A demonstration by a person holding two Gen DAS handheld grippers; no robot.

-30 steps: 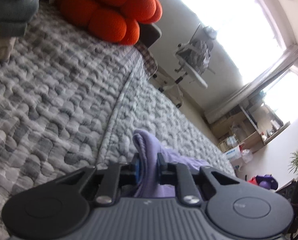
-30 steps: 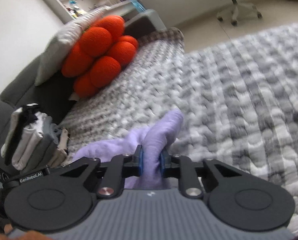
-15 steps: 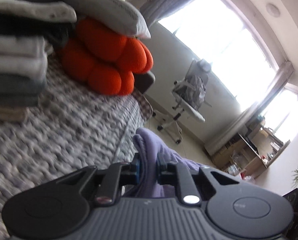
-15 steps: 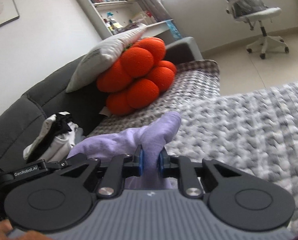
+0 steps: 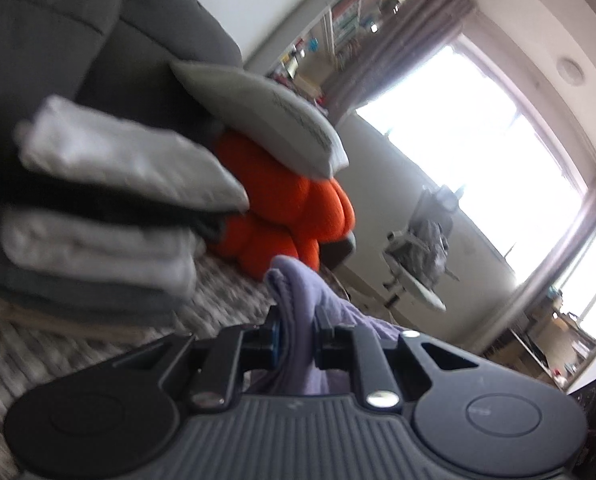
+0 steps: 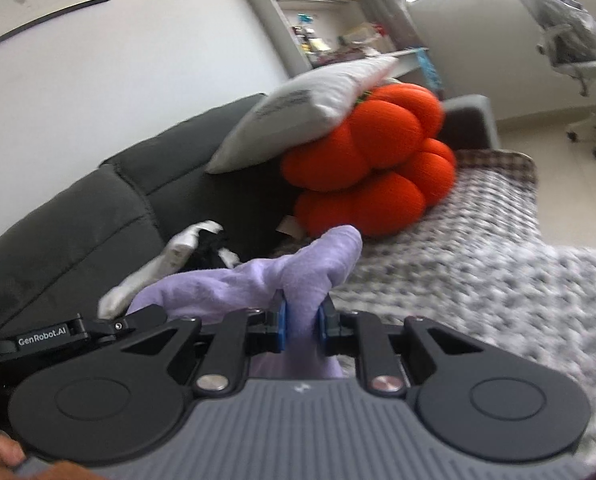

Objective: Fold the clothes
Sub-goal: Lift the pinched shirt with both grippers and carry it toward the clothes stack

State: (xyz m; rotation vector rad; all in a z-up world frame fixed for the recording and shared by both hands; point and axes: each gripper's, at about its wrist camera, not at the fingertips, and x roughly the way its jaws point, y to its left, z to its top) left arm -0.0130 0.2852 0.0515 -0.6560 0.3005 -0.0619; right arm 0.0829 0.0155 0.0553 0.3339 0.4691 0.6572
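A lilac garment (image 5: 298,300) is pinched in both grippers and held up off the sofa. My left gripper (image 5: 300,338) is shut on one bunched edge of it, close beside a stack of folded grey, white and black clothes (image 5: 97,208). My right gripper (image 6: 302,320) is shut on another bunched part of the lilac garment (image 6: 314,264), which stretches leftward toward the left gripper's body (image 6: 57,334). The folded stack (image 6: 185,256) shows partly behind the cloth in the right wrist view.
A grey-white knitted blanket (image 6: 478,248) covers the dark grey sofa (image 6: 77,220). An orange knot cushion (image 6: 378,168) and a grey pillow (image 6: 310,100) lean at the sofa back. An office chair (image 6: 578,40), shelves and a bright window (image 5: 478,152) stand beyond.
Both grippers have risen and tilted up with the lilac garment, so the views now show the sofa back and room instead of the blanket. The left gripper has neared the folded stack.
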